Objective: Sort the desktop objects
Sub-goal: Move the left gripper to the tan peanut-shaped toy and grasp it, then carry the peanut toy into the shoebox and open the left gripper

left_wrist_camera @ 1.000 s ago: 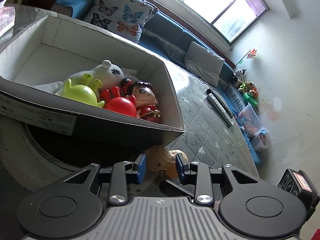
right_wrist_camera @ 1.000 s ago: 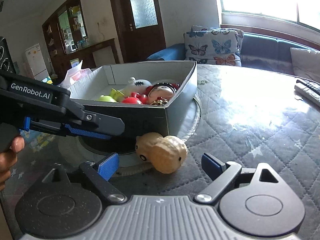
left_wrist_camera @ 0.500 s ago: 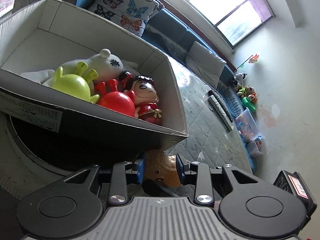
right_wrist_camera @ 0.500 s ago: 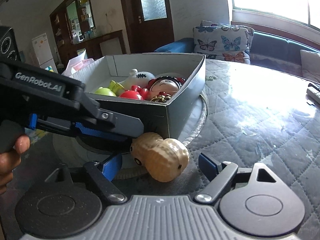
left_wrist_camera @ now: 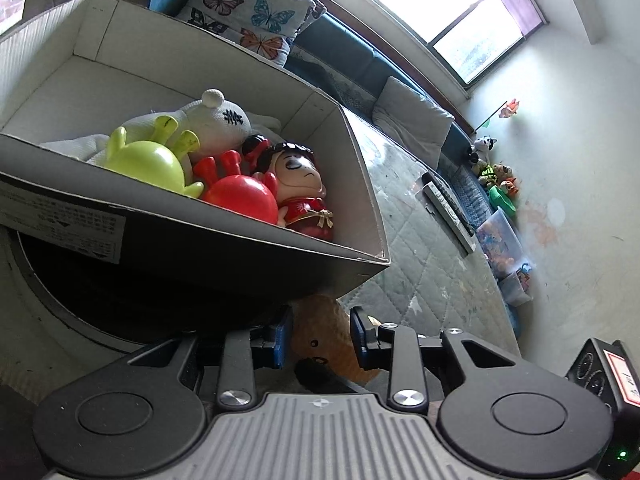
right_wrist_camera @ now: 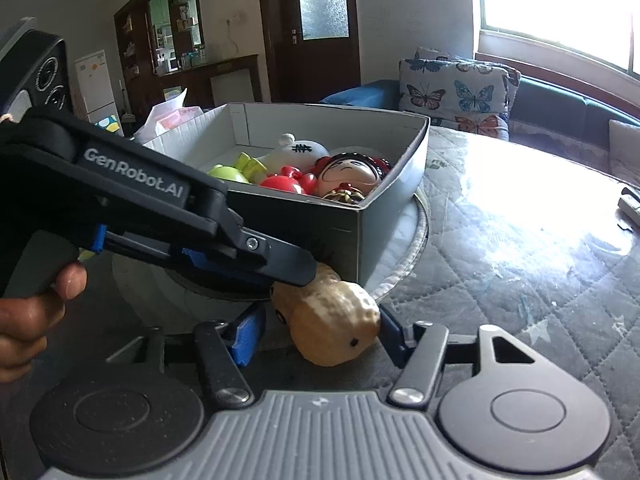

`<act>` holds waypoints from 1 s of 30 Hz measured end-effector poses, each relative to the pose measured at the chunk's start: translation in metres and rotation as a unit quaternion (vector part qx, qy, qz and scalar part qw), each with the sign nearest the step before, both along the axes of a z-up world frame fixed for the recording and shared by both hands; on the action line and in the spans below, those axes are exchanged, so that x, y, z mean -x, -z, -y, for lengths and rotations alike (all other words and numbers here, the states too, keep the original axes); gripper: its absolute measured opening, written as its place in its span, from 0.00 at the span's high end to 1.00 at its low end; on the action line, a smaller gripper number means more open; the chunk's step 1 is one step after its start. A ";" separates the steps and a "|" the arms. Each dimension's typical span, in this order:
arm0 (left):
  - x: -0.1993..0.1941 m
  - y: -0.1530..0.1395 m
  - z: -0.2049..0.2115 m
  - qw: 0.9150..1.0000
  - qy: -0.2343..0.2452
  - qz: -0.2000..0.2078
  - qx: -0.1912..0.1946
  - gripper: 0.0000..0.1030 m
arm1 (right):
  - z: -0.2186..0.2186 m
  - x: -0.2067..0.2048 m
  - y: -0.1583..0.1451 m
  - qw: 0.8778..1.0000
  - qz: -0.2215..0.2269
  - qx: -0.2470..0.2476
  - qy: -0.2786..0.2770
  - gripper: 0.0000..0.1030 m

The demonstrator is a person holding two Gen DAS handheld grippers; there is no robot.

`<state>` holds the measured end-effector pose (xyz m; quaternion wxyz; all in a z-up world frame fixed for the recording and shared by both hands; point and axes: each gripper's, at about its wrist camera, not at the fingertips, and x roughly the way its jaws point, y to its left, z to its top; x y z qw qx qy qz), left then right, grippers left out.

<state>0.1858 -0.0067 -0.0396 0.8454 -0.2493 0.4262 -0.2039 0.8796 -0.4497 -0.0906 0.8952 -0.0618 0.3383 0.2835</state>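
Observation:
A tan peanut toy [left_wrist_camera: 320, 328] [right_wrist_camera: 332, 320] lies tilted by the near corner of a grey cardboard box [left_wrist_camera: 240, 248] [right_wrist_camera: 372, 240]. My left gripper [left_wrist_camera: 320, 336] [right_wrist_camera: 296, 272] comes in from the left and its jaws are closing, with both pads against the toy's face end. My right gripper [right_wrist_camera: 320, 334] straddles the other end and its jaws are closing too. Its right pad touches the toy and a gap remains at the left pad. In the box lie a green toy [left_wrist_camera: 148, 160], a red toy [left_wrist_camera: 240, 196], a doll [left_wrist_camera: 304, 184] and a white plush [left_wrist_camera: 216, 120].
The box stands on a round turntable [right_wrist_camera: 416, 232] on the quilted table cover [right_wrist_camera: 500, 280]. Remote controls [left_wrist_camera: 448, 204] lie farther along the table. A person's hand [right_wrist_camera: 32, 312] holds the left gripper. A sofa with butterfly cushions [right_wrist_camera: 456, 88] runs behind the table.
My right gripper's jaws have narrowed around the peanut toy. The toy has tipped and turned, and the left gripper's fingers have slid further over its face end.

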 end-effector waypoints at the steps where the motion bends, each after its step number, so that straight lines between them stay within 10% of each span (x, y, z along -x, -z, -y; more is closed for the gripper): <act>1: 0.001 0.000 -0.001 1.000 0.002 0.002 0.000 0.68 | 0.001 0.002 -0.001 1.000 0.000 0.000 0.000 0.46; 16: 0.039 -0.054 -0.026 0.997 -0.007 0.075 0.010 0.68 | -0.009 0.033 -0.048 0.998 0.054 -0.015 -0.023 0.50; 30: -0.029 -0.065 -0.061 0.995 -0.046 0.076 0.043 0.68 | -0.059 -0.048 -0.065 0.998 0.048 -0.032 -0.031 0.56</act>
